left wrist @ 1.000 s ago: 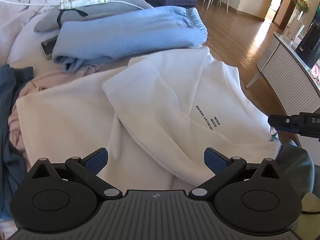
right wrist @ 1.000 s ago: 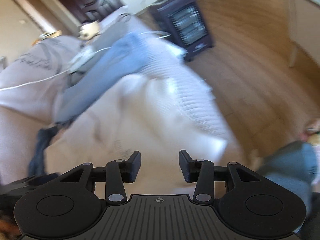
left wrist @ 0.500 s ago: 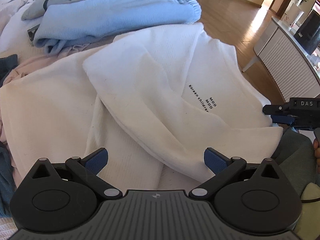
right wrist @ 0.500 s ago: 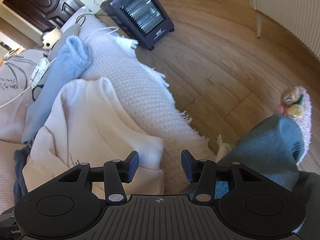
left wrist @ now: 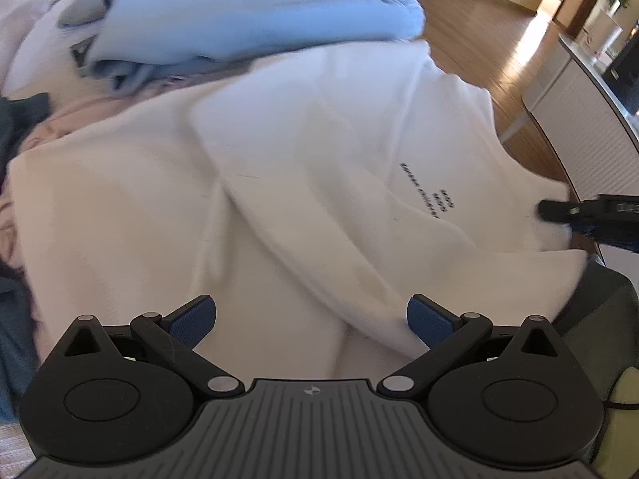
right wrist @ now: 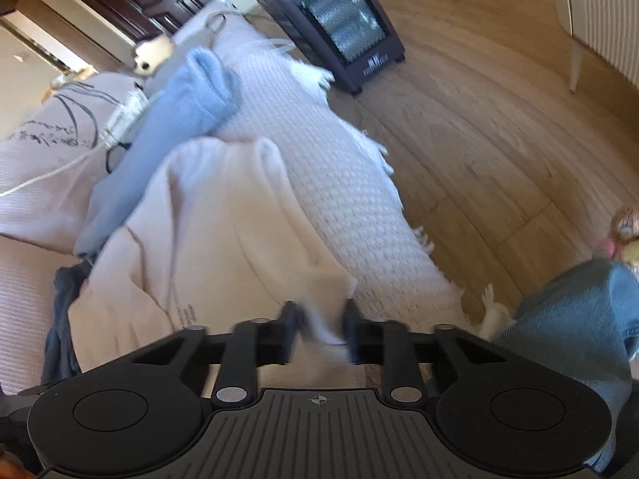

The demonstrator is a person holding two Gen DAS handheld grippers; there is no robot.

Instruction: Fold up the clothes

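A: Where is the white sweatshirt point(left wrist: 303, 183)?
B: It lies spread in the centre, crumpled, one sleeve folded across, small black print toward four o'clock.
A: And the blue sweater point(left wrist: 255, 20)?
B: Folded, toward twelve o'clock, touching the white one's far edge.

The left gripper point(left wrist: 311, 319) is held low and level, its jaws spread wide. Both blue pads point(left wrist: 193, 319) are exposed and nothing lies between them. Each finger linkage is folded outward against its round pivot housing.

The right gripper point(right wrist: 319, 327) points forward and down, with its jaws drawn in to a narrow gap. The fingers point(right wrist: 288, 331) are blurred; a fold of white cloth point(right wrist: 319, 319) sits in the gap, and whether the grip is firm cannot be determined. In the left wrist view, the right gripper point(left wrist: 559, 211) enters from the right edge with its tip at the hem of the cloth point(left wrist: 359, 159).

A leg point(right wrist: 579, 319) in blue denim appears at lower right of the right wrist view.
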